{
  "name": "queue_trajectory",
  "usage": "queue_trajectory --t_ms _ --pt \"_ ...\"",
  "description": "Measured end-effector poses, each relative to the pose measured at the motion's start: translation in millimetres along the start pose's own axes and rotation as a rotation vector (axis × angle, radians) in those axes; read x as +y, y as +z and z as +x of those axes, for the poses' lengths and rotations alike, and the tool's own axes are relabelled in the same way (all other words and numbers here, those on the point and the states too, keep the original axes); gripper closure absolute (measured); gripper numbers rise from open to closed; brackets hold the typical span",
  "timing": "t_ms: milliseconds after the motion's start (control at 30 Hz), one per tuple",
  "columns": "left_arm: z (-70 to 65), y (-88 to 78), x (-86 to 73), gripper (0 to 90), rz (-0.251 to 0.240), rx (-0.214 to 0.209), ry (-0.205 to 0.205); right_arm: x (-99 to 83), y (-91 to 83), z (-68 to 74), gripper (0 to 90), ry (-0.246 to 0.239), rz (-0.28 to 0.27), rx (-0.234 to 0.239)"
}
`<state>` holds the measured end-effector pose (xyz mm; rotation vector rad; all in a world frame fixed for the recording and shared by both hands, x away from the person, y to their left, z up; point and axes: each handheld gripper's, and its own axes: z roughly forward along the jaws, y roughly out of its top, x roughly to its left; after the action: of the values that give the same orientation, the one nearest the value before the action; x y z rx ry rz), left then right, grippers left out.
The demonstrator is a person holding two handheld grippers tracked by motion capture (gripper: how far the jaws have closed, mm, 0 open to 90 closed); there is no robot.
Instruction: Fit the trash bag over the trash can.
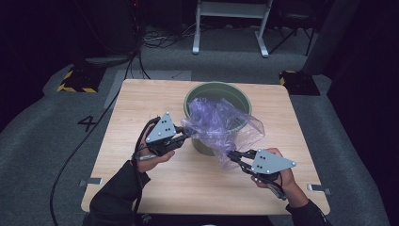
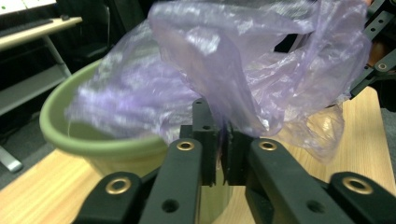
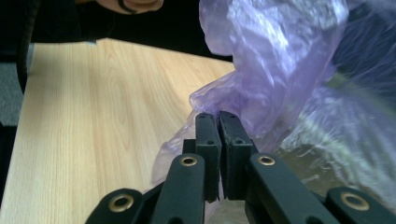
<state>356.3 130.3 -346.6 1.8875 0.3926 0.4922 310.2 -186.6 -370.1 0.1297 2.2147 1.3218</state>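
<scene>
Wooden table underneath; both grippers, left and right, clamped on opposite edges of purple bag, draped over green bucket between them.

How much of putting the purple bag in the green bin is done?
Partly done. The purple bag already sits in the mouth of the green bin, but bunched up, with one side spilling over the front rim. In hand: the left gripper and the right gripper are each shut on an edge of the bag. Left to do: spread it open and fold its edge over the rim all round.
</scene>
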Motion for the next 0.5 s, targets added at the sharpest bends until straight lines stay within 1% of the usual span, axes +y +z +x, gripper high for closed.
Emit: queue_trajectory --t_ms 100,167,200,267,333,400,500 --pt "2.9 0.8 -6.0 87.4 0.013 0.003 -0.004 -6.3 3.5 -0.5 82.4 0.011 0.009 0.008" --pt "4.5 1.4 -9.8 87.4 0.022 0.006 -0.007 -10.5 4.0 -0.9 75.5 0.029 0.005 0.017" --pt "5.5 2.1 -12.3 87.5 0.028 0.013 -0.009 -12.8 3.3 -1.2 74.3 0.035 0.006 0.012" --pt "7.3 3.3 -15.6 87.5 0.036 0.017 -0.021 -16.0 0.7 -2.1 70.1 0.04 0.002 0.018" --pt "9.4 4.5 -18.4 87.6 0.042 0.021 -0.026 -16.7 -2.7 -4.1 60.0 0.042 0.008 0.015" --pt "11.6 5.6 -21.4 87.6 0.043 0.031 -0.036 -16.0 -7.7 -5.7 54.8 0.043 0.009 0.023" --pt "13.6 6.5 -23.7 87.5 0.043 0.038 -0.041 -15.0 -17.8 -6.3 46.0 0.052 -0.016 0.03"
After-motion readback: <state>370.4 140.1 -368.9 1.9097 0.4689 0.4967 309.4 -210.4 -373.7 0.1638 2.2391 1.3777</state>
